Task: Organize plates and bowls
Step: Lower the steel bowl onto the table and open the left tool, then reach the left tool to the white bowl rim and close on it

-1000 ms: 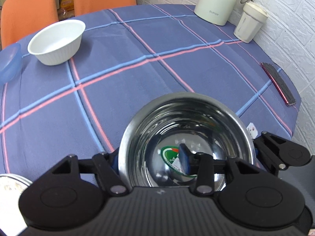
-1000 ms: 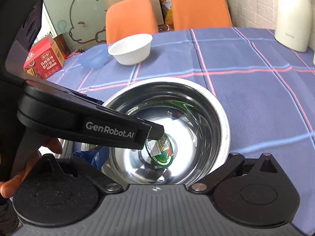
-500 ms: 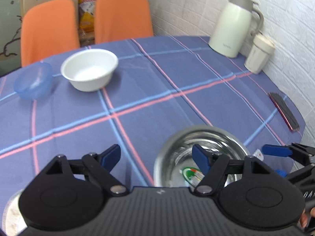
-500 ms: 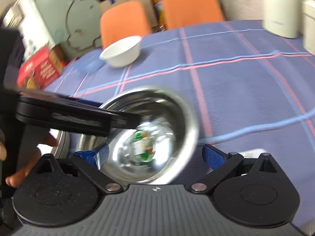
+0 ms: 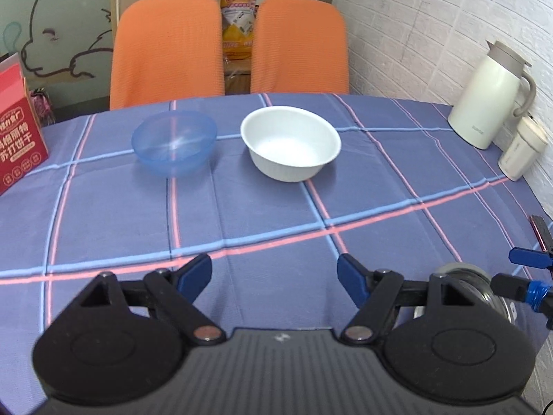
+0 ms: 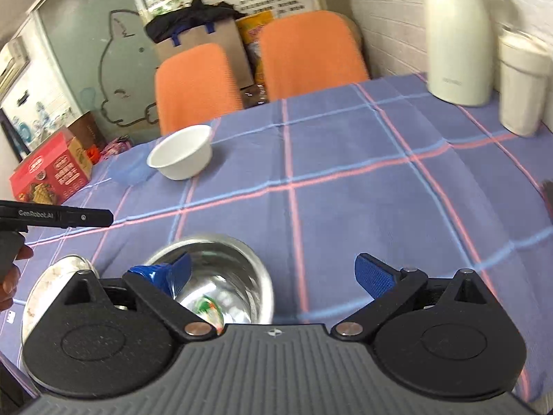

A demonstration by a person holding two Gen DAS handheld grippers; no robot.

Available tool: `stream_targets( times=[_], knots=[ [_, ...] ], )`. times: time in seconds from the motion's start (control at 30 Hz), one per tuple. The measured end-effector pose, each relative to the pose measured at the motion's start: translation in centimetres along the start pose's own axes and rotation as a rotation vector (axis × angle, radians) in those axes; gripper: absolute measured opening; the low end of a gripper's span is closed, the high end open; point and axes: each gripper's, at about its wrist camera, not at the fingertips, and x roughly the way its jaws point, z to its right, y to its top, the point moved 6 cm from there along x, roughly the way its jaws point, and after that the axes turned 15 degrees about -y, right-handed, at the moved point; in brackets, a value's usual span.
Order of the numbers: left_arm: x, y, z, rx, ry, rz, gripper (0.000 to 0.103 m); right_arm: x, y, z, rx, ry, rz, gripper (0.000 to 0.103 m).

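A steel bowl (image 6: 221,276) with a green label inside sits on the plaid tablecloth near the front edge; its rim also shows in the left wrist view (image 5: 463,269). My right gripper (image 6: 273,276) is open above it, its left finger over the bowl's rim. My left gripper (image 5: 274,276) is open and empty over bare cloth, left of the steel bowl. A white bowl (image 5: 290,143) and a blue plastic bowl (image 5: 174,141) stand side by side at the far side. A steel plate (image 6: 52,283) lies at the front left.
A white thermos jug (image 5: 490,97) and a cream cup (image 5: 523,152) stand at the right by the brick wall. A red biscuit box (image 5: 17,131) stands at the left. A dark phone (image 5: 542,231) lies at the right edge. Two orange chairs (image 5: 228,45) stand behind the table.
My left gripper let go of the steel bowl, opened, rose and swung left. My right gripper pulled back and up. The steel bowl stays on the cloth.
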Motion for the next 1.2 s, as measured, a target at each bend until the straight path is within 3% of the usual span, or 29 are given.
stream_targets(
  times=[0.17,0.27,0.4,0.6,0.77,1.2],
  knots=[
    [0.9,4.9,-0.5,0.041,-0.007,0.040,0.073,1.9,1.6,-3.5,-0.097,0.031,-0.011,0.089],
    [2.1,9.3,-0.8,0.056,-0.063,0.069,0.073,3.1,3.5,-5.9,-0.197,0.029,-0.010,0.089],
    [5.5,13.1,-2.3,0.022,-0.158,0.024,0.073,5.2,6.8,-8.4,-0.320,-0.002,0.019,0.089],
    [9.7,13.7,-5.4,-0.050,-0.173,-0.012,0.073,10.5,9.5,-10.1,-0.351,-0.016,-0.017,0.089],
    [11.7,13.5,-6.6,-0.035,-0.098,-0.034,0.073,13.6,8.9,-10.5,-0.351,0.016,-0.080,0.089],
    [14.8,13.3,-6.9,-0.028,-0.096,-0.067,0.073,16.3,9.2,-13.5,-0.469,0.010,-0.101,0.089]
  ],
)
